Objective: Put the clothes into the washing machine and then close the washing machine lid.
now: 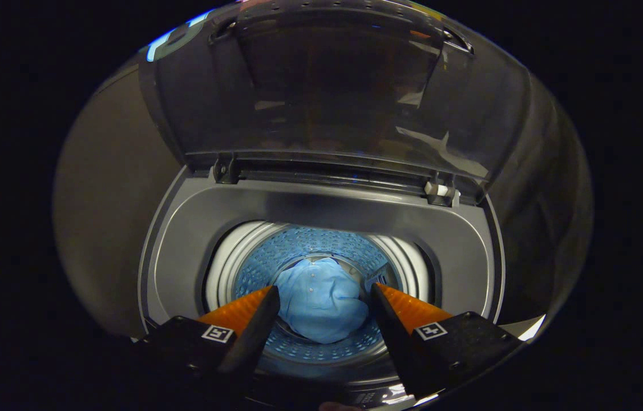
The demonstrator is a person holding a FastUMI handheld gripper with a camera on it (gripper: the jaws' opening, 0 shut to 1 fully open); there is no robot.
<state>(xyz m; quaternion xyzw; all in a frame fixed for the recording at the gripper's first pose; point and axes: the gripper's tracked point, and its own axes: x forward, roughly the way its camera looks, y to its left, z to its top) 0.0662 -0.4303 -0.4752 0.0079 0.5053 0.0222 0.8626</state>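
I look down into a top-loading washing machine [321, 211] with a grey top frame. Its tinted see-through lid [332, 85] stands raised at the back on two hinges. A light blue garment [321, 299] lies bunched at the bottom of the perforated drum [310, 242]. My gripper [324, 294] hovers above the drum mouth, open, with nothing between its fingers. The garment shows in the gap between the fingers, well below them.
The drum's white inner rim [224, 268] rings the opening. A strip of the control panel [381, 394] shows at the machine's front edge beneath my fingers. Dark cloth walls [104, 188] hang on both sides of the machine.
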